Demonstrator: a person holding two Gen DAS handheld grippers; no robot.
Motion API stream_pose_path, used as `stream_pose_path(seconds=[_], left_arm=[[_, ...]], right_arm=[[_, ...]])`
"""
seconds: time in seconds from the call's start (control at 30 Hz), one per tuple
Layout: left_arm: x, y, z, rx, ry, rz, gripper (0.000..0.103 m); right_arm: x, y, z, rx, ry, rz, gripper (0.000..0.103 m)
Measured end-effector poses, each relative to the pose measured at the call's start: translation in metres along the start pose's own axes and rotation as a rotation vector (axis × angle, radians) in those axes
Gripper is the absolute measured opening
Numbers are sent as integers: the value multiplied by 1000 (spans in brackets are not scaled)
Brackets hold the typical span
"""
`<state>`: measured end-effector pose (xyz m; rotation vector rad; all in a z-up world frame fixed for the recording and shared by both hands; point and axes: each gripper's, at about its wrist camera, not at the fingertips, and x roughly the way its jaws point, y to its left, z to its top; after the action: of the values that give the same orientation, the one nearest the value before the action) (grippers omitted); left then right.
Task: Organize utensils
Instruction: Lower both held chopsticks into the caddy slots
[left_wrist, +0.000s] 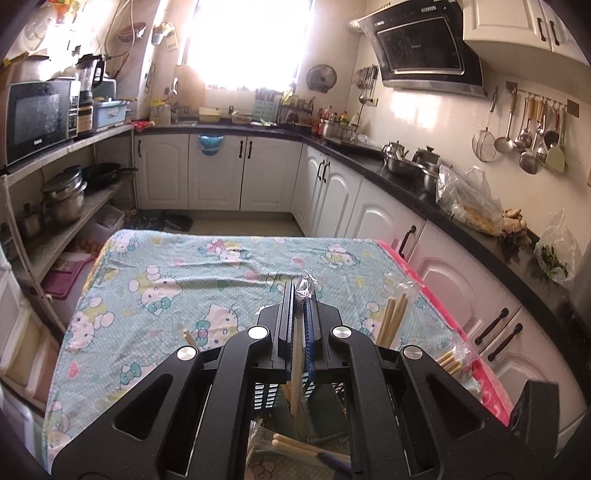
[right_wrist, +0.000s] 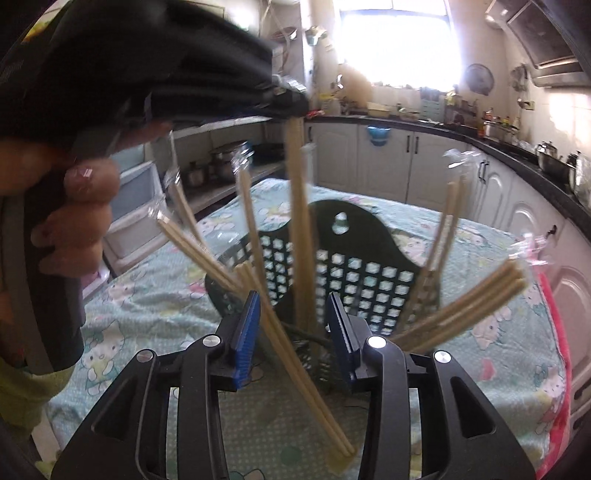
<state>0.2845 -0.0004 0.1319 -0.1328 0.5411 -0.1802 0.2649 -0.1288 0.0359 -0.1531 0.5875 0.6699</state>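
Observation:
My left gripper (left_wrist: 300, 295) is shut on a wrapped pair of wooden chopsticks (left_wrist: 295, 373), whose crinkled wrapper tip sticks out past the fingers. In the right wrist view the left gripper (right_wrist: 288, 101) hangs at the top and holds that pair (right_wrist: 300, 206) upright over a black perforated utensil holder (right_wrist: 354, 266). Several more wrapped chopstick pairs (right_wrist: 461, 310) lean out of the holder. My right gripper (right_wrist: 293, 297) stands open just in front of the holder. A slanted pair (right_wrist: 280, 328) passes between its blue pads (right_wrist: 245, 332) without being pressed.
The holder stands on a table under a pale blue cartoon-cat cloth (left_wrist: 166, 280) with a pink edge on the right. A person's hand (right_wrist: 77, 210) grips the left tool's handle. White cabinets and a dark counter (left_wrist: 424, 192) run along the right, open shelves with pots (left_wrist: 62, 199) along the left.

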Motion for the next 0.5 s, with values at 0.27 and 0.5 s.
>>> stream_pose_path(seconds=[0.27, 0.5], left_arm=[[17, 6, -6, -16, 73, -18, 3], [22, 9, -8, -20, 98, -31, 3]], right_arm=[[19, 19, -8, -56, 12, -1, 36], [33, 26, -3, -95, 16, -14, 35]])
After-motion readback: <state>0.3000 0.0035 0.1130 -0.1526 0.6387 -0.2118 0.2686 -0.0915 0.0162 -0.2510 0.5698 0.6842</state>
